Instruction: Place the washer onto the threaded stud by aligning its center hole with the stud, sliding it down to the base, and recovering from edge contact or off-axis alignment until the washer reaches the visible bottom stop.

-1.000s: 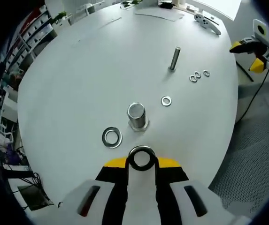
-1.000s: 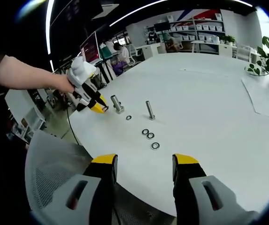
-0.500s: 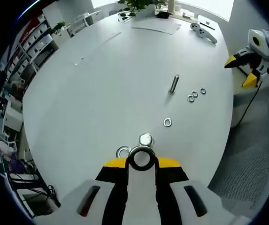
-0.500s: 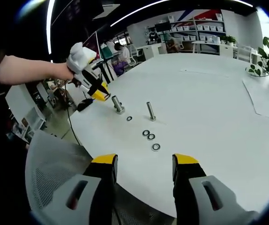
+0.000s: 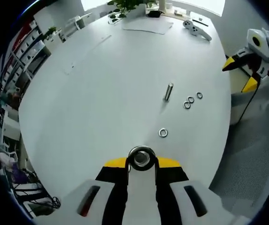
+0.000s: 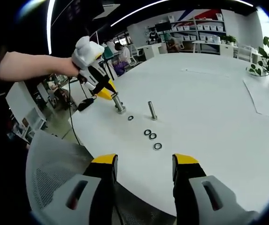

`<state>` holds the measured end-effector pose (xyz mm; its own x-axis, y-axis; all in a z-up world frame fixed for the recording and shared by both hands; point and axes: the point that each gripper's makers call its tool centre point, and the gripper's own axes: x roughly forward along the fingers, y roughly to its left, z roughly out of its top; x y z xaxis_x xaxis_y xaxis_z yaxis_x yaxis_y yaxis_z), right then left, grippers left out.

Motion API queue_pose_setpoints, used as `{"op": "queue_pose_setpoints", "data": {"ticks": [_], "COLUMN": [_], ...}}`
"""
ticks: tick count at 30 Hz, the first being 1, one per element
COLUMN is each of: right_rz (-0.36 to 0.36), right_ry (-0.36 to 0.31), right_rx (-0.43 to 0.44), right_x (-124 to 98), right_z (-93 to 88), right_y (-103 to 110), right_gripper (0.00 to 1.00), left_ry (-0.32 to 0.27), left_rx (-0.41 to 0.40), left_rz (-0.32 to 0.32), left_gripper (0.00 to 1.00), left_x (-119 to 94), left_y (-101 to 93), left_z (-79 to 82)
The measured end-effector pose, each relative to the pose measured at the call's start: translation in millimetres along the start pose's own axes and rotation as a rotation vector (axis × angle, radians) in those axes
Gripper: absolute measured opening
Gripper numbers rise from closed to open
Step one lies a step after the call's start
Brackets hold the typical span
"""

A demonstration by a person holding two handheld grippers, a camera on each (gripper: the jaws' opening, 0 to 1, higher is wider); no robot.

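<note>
My left gripper (image 5: 141, 162) is shut on a steel washer (image 5: 141, 149), held flat at its jaw tips. In the right gripper view the left gripper (image 6: 107, 93), held by a hand, sits right over the top of the thick threaded stud (image 6: 119, 106) near the table's edge. In the left gripper view the held washer and jaws cover that stud, and a grey surface shows through the washer's hole. My right gripper (image 6: 145, 169) hangs open off the table's edge, holding nothing, and appears as the right gripper (image 5: 238, 76) at the far right.
A thin upright stud (image 5: 168, 92) (image 6: 151, 110) stands mid-table. One loose washer (image 5: 163, 132) (image 6: 130, 118) lies near the thick stud, and three small washers (image 5: 191, 100) (image 6: 152, 136) lie beyond. A game controller (image 5: 196, 29) and paper (image 5: 146, 24) lie far off. A mesh chair (image 6: 54, 164) stands beside the table.
The left gripper has carried the washer forward over the thick stud, which has passed under the jaws and out of sight. The large washer lying beside it is hidden too. The right gripper holds still.
</note>
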<state>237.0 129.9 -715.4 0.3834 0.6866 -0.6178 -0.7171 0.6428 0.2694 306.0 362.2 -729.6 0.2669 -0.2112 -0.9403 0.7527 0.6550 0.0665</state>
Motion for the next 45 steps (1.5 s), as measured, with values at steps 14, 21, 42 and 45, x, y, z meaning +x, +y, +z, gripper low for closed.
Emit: {"op": "queue_pose_setpoints", "data": {"ticks": [14,21,42,45], "right_rz": [0.0,-0.007,-0.016,-0.018], "right_ry": [0.001,-0.003,-0.009,-0.007], "right_rx": [0.014,0.023,0.024,0.021], "right_x": [0.2,-1.1,-2.2,-2.3], "right_z": [-1.7,-2.7,-1.5,-1.6], "right_y": [-1.8,-4.2,-5.8,-6.5], "right_gripper": [0.49,0.49,0.49,0.49], "left_ry": [0.052,0.079,0.095,0.089], "left_rx": [0.037,0.042,0.033,0.025], "left_rz": [-0.009,-0.015,-0.018,-0.016], "left_gripper": [0.19,0.19,0.19,0.19], "left_x": [16.8,31.0,45.5,46.0], "left_y": [0.0,-0.4,-1.7,-1.4], "left_z": [-3.6,-9.2,-15.3,-15.0]}}
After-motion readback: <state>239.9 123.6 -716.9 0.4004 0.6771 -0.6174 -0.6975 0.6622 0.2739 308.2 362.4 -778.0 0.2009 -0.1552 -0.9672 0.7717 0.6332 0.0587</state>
